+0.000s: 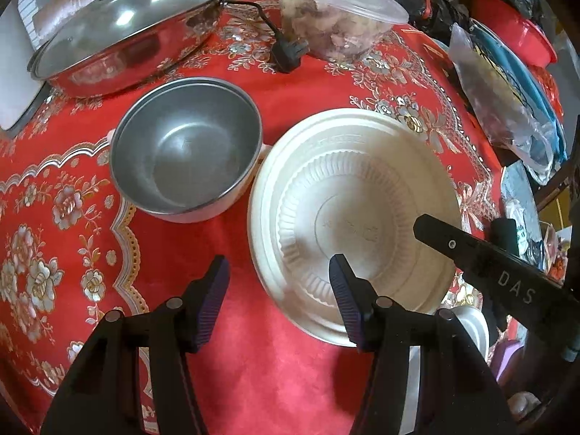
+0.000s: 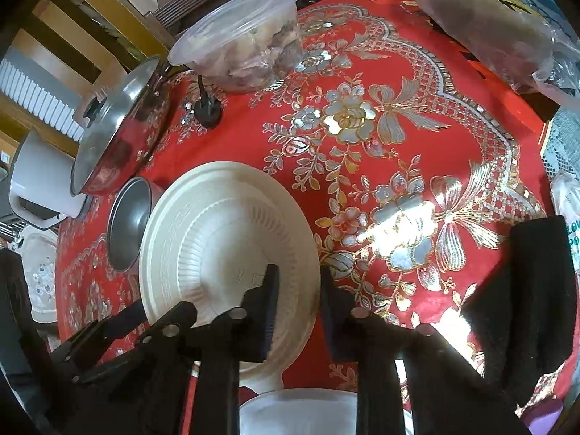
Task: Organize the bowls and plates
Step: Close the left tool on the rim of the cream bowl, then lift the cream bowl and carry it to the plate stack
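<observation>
- Left gripper (image 1: 279,297): fingers spread wide, grasping nothing, one finger over the white plate (image 1: 357,214).
- Right gripper (image 2: 299,308): fingers apart, straddling the plate's near rim; contact unclear.
- Plate and empty metal bowl (image 1: 186,148) sit side by side on the red table (image 1: 253,362).
- Behind: lidded pan (image 1: 127,25), lidded plastic tub (image 1: 337,14) holding food.

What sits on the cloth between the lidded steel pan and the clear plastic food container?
A black power plug with its cord lies there on the red tablecloth, clearest in the left wrist view.
</observation>
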A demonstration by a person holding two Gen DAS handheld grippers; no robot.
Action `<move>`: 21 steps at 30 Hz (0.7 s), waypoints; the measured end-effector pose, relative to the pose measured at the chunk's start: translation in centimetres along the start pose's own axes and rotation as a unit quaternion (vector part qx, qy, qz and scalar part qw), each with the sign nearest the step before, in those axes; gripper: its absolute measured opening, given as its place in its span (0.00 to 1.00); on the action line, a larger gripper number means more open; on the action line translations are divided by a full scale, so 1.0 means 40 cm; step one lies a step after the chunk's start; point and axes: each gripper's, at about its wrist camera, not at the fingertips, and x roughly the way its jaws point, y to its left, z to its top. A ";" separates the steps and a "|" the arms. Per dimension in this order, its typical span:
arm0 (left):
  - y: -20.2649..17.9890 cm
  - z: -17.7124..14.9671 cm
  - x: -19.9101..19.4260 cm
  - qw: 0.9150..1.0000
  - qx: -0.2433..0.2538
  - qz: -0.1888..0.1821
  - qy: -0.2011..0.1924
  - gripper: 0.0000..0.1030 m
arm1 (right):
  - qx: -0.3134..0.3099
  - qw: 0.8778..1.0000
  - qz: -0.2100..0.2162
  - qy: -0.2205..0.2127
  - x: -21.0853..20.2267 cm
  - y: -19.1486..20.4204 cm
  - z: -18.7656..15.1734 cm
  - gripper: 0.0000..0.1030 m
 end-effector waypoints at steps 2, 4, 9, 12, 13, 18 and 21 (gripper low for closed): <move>-0.003 0.003 0.007 1.000 0.006 0.001 0.002 0.37 | -0.004 1.000 -0.003 -0.001 0.001 0.003 0.000 0.18; -0.006 0.002 0.014 1.000 0.009 0.004 0.006 0.25 | -0.005 1.000 -0.006 -0.005 -0.003 0.003 -0.001 0.15; 0.002 -0.004 0.013 1.000 0.012 0.009 0.003 0.20 | -0.003 1.000 0.004 -0.008 -0.019 -0.004 -0.005 0.11; 0.010 -0.004 -0.015 1.000 0.010 0.008 -0.010 0.19 | -0.012 1.000 0.005 -0.018 -0.043 0.010 -0.009 0.11; 0.013 -0.003 -0.024 1.000 0.010 0.007 -0.013 0.19 | -0.013 1.000 0.008 -0.022 -0.053 0.016 -0.008 0.11; 0.035 0.005 -0.082 1.000 0.005 0.000 -0.025 0.19 | -0.024 0.999 0.017 -0.033 -0.101 0.051 -0.006 0.11; 0.055 0.003 -0.113 1.000 0.001 0.000 -0.031 0.19 | -0.032 0.999 0.025 -0.036 -0.124 0.079 -0.010 0.11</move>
